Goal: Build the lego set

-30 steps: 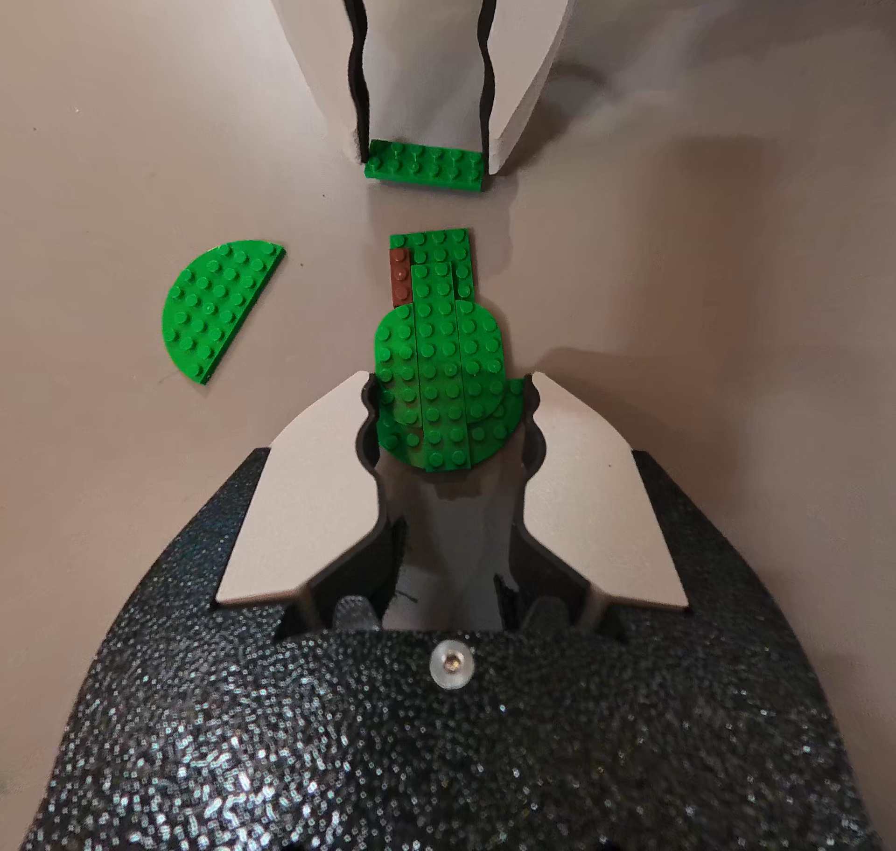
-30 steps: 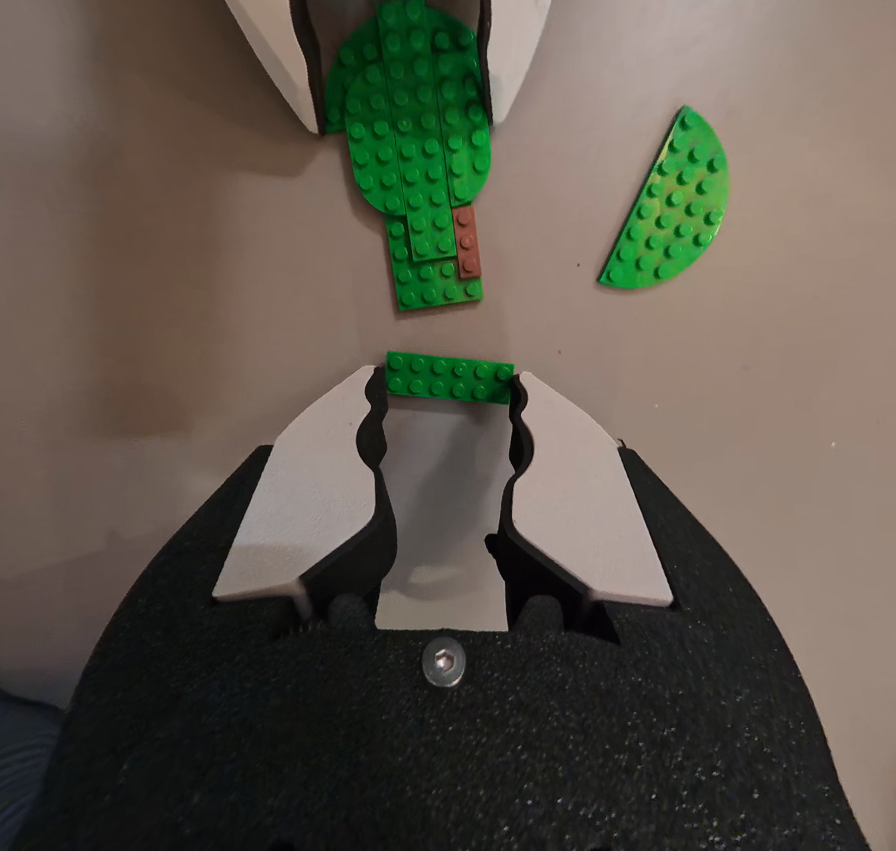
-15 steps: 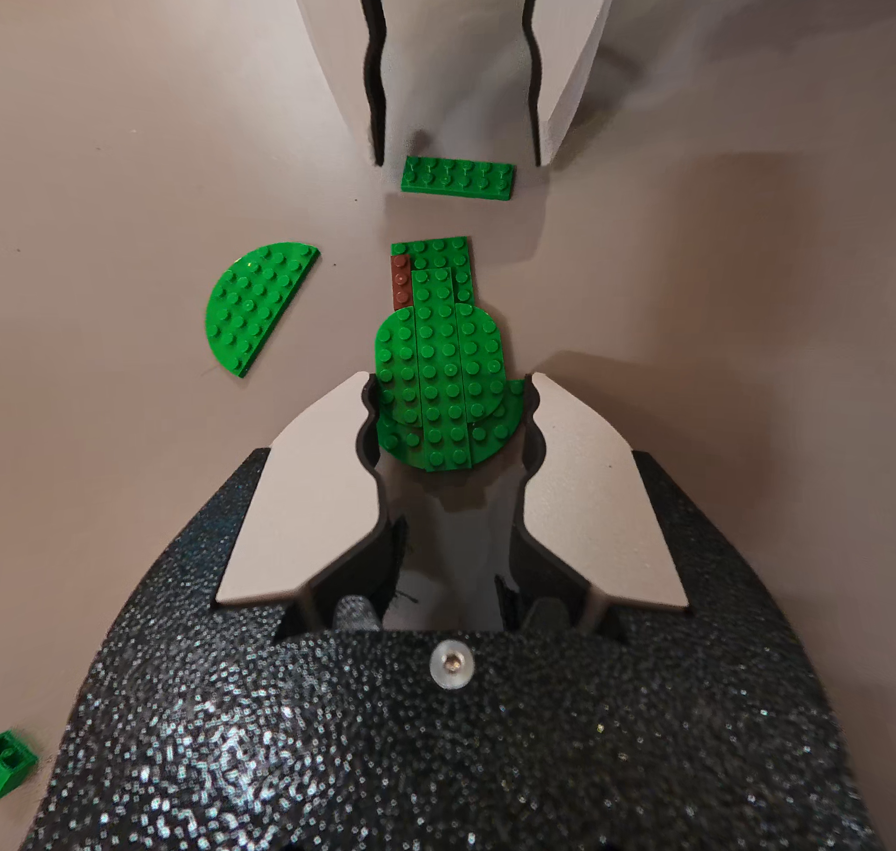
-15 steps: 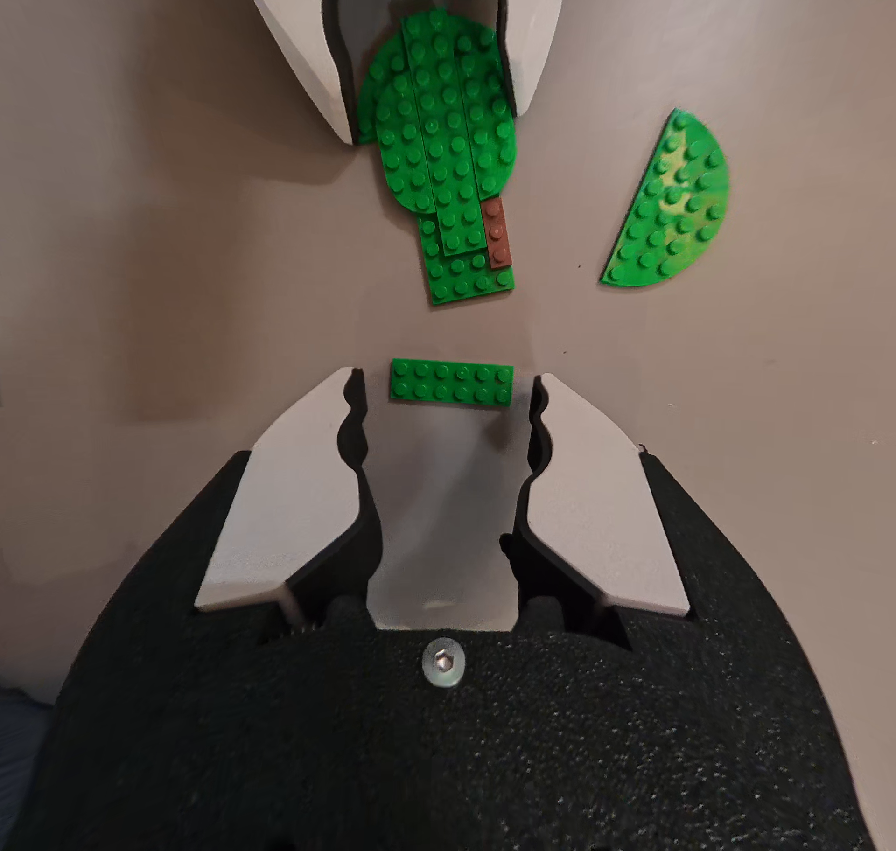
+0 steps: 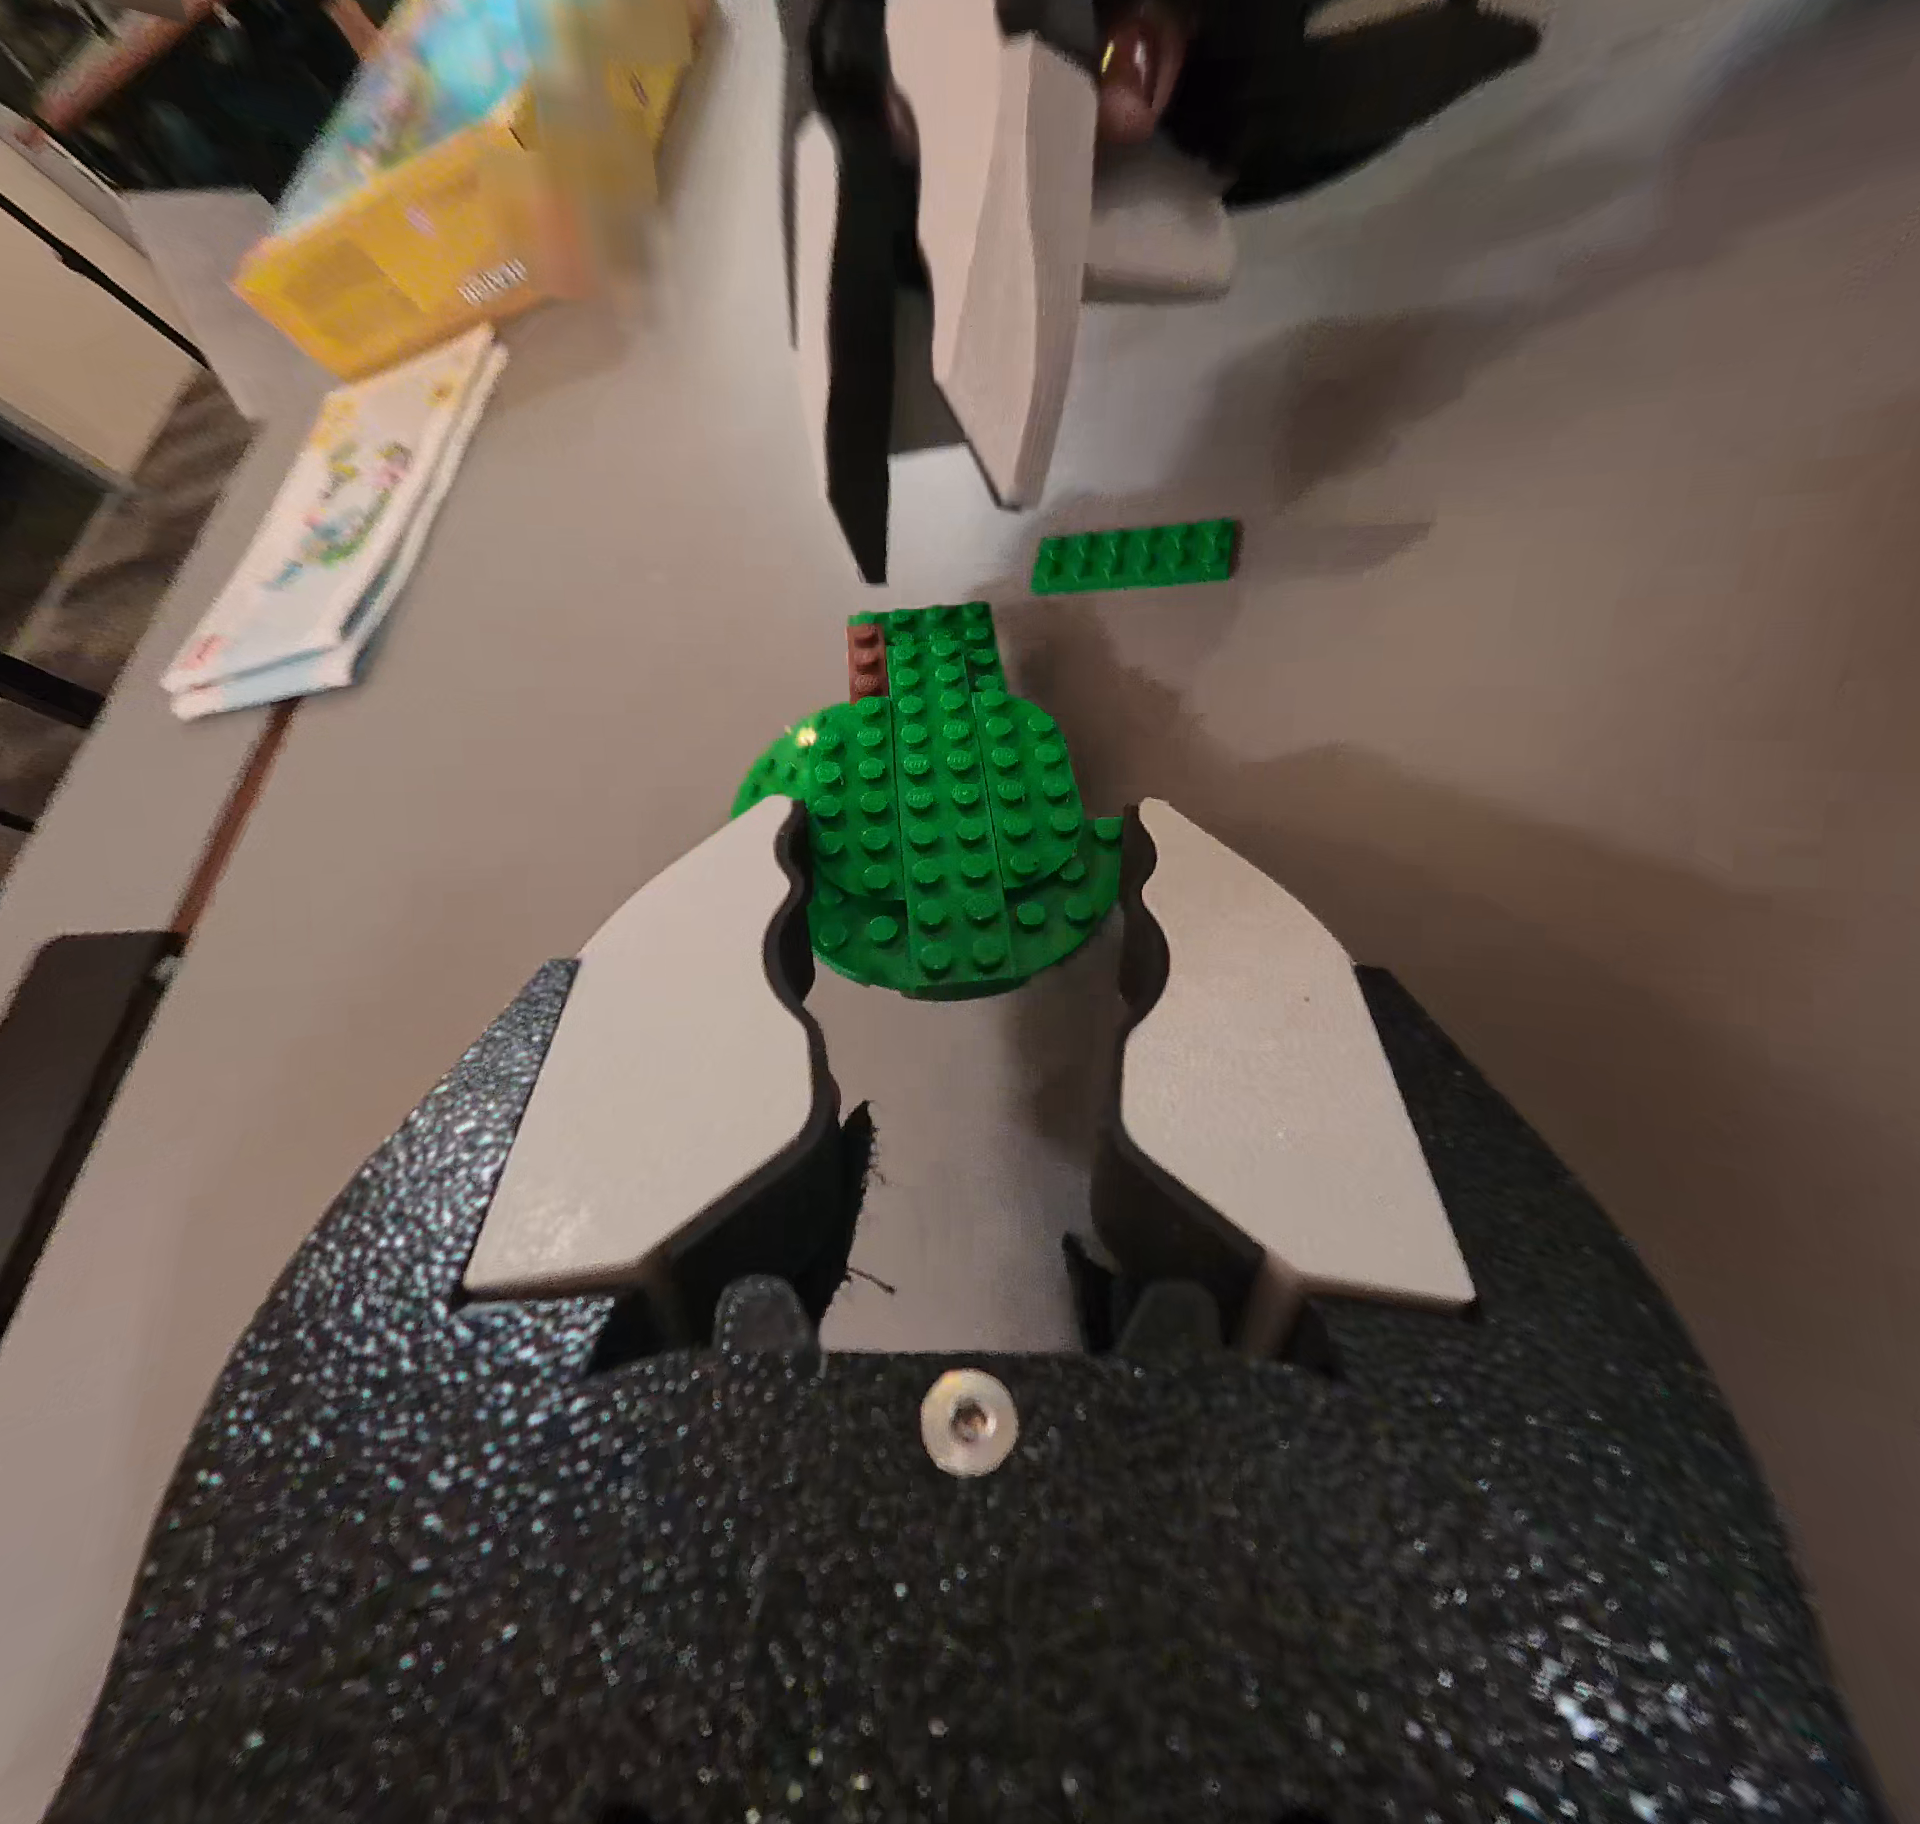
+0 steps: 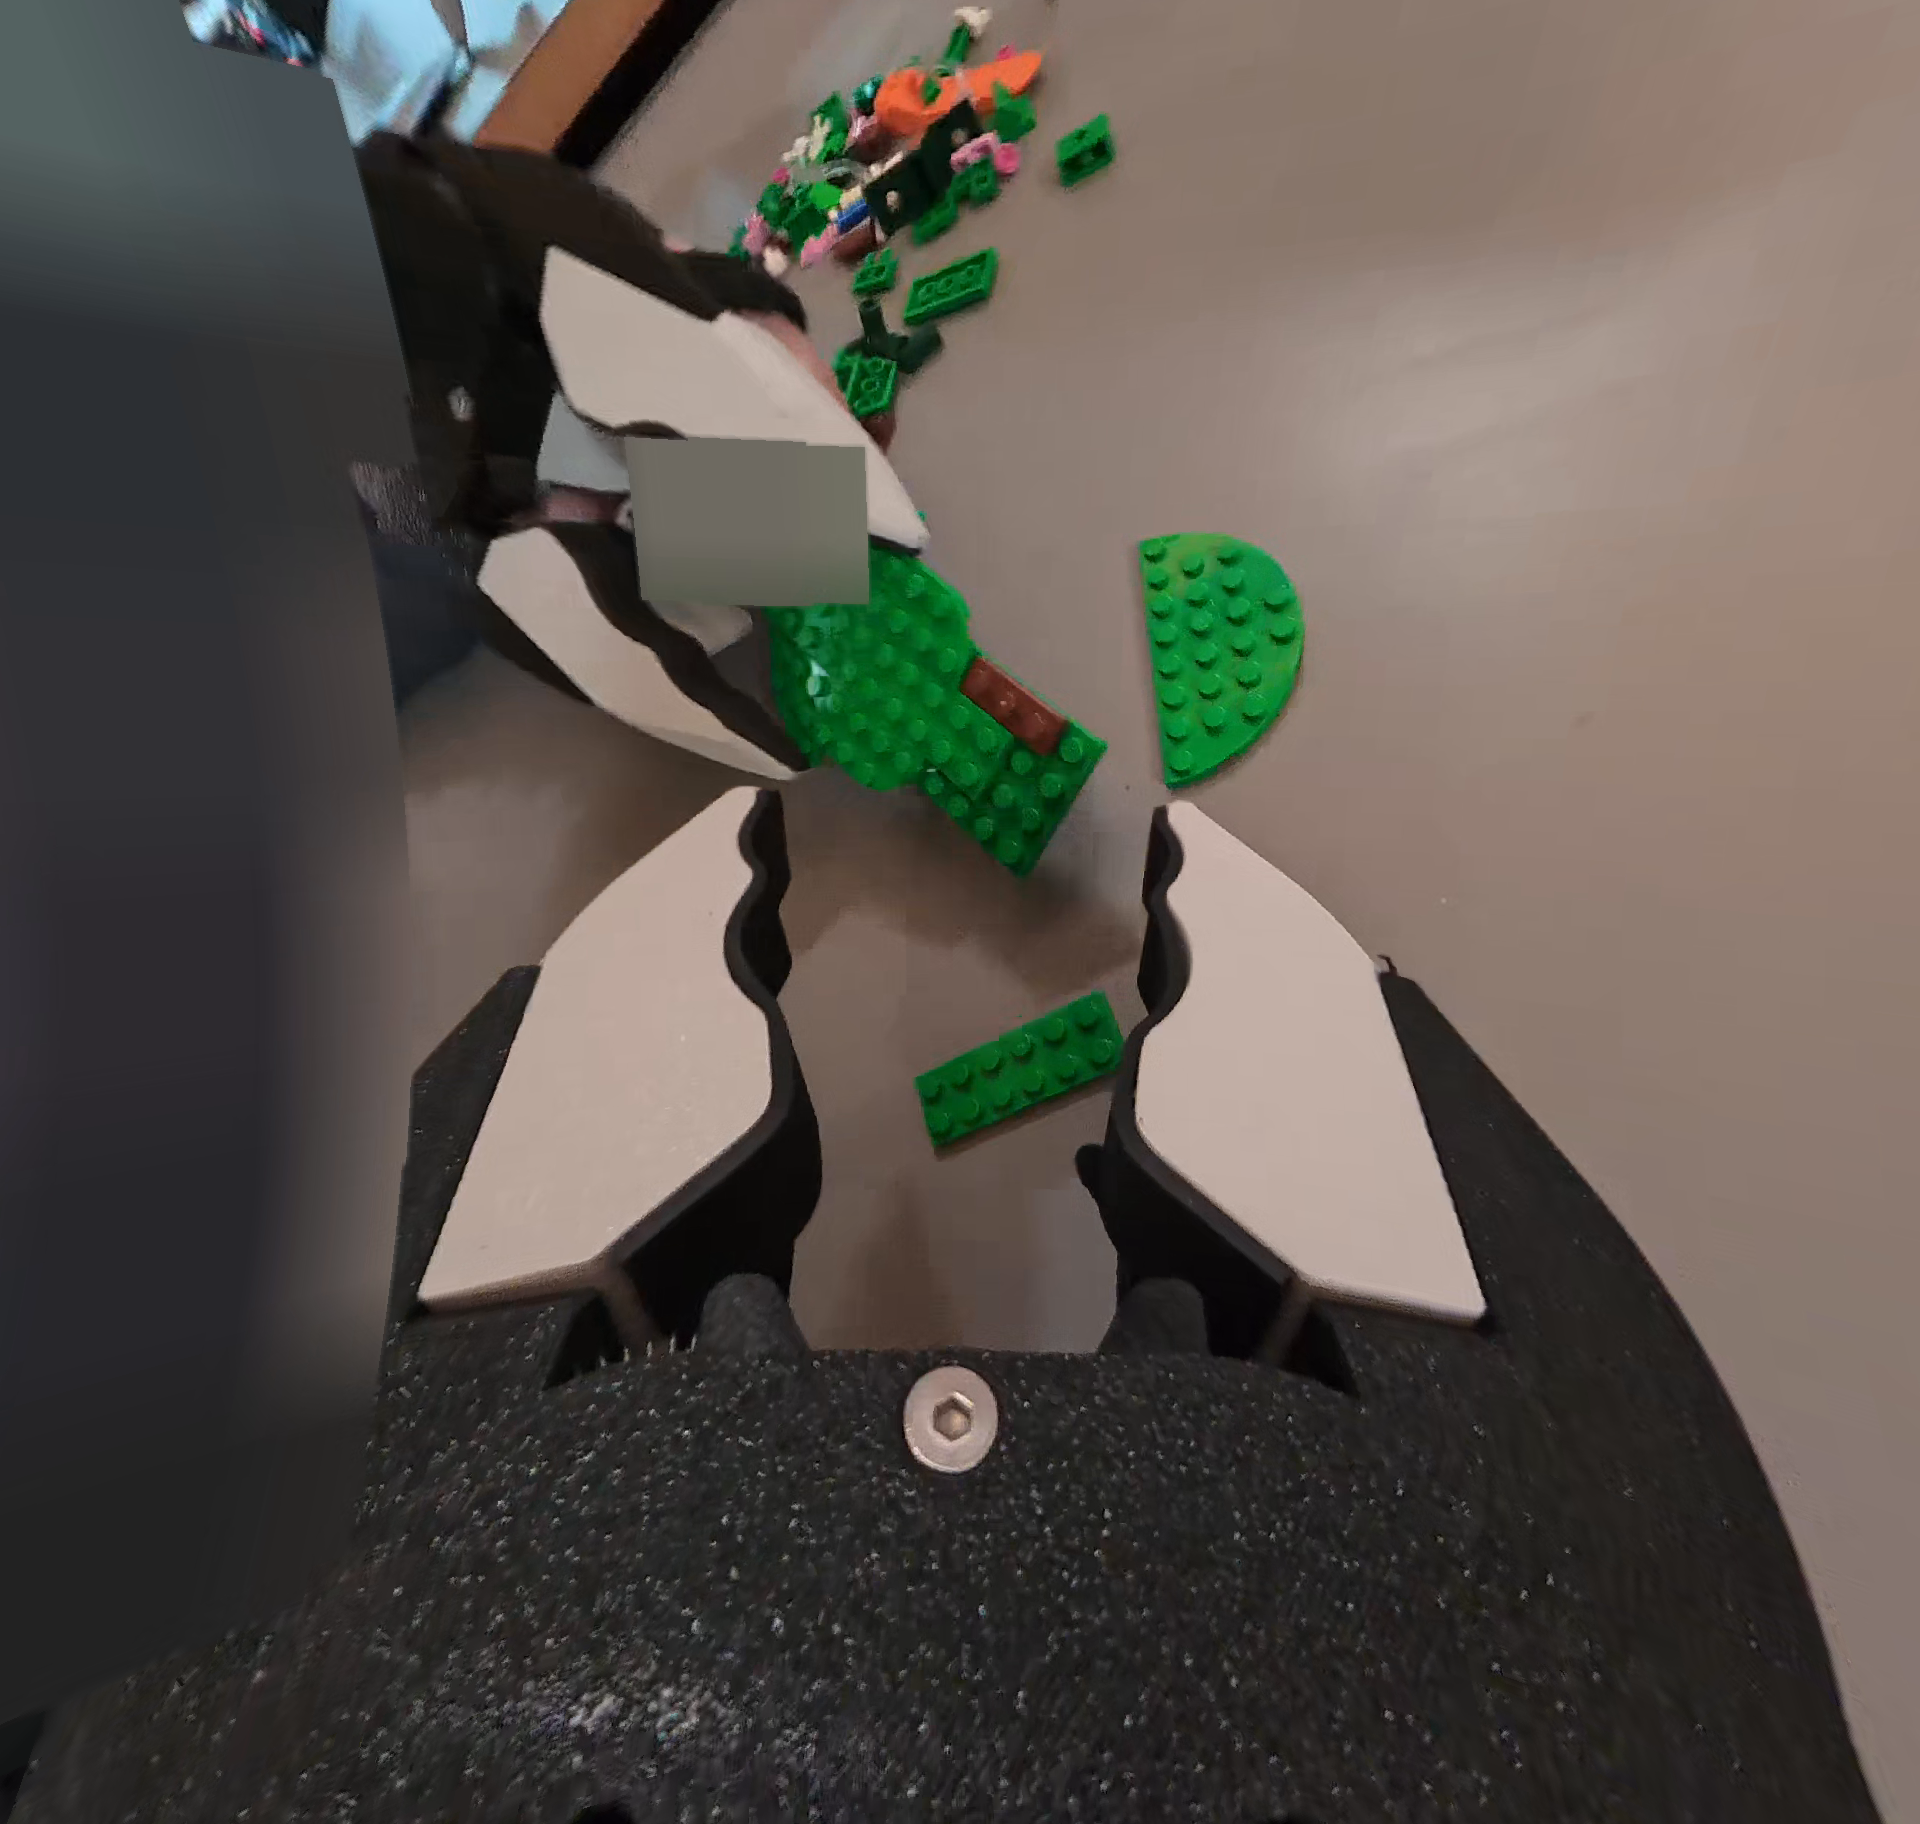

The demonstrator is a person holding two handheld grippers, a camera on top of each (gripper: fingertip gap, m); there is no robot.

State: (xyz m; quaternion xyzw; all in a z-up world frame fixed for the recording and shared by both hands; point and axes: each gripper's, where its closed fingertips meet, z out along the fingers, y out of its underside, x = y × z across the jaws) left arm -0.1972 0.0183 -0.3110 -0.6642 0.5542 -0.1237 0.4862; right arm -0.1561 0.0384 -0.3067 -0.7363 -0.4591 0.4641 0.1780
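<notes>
Two hand-held grippers are in play. We note the left hand-held gripper (image 5: 961, 829) clamped on the rounded end of the green assembly (image 5: 940, 818), as it was a second ago; the assembly's narrow end with the brown strip (image 5: 864, 660) points away from it, low over the desk (image 5: 1558, 631). The right hand-held gripper (image 6: 961, 808) has changed: a second ago it gripped the green 2x6 plate (image 6: 1023, 1066), and now its jaws stand wide and it has lifted clear, the plate lying flat on the desk below. We judge the plate released, not attached, so that step remains open or a re-grip is coming. The green half-round plate (image 6: 1221, 654) lies loose just right of the assembly. Containers: a yellow box (image 5: 457, 185) stands at far left, contents not visible, with booklets (image 5: 332, 527) beside it. Loose parts (image 6: 904, 164) sit in an unboxed pile.
</notes>
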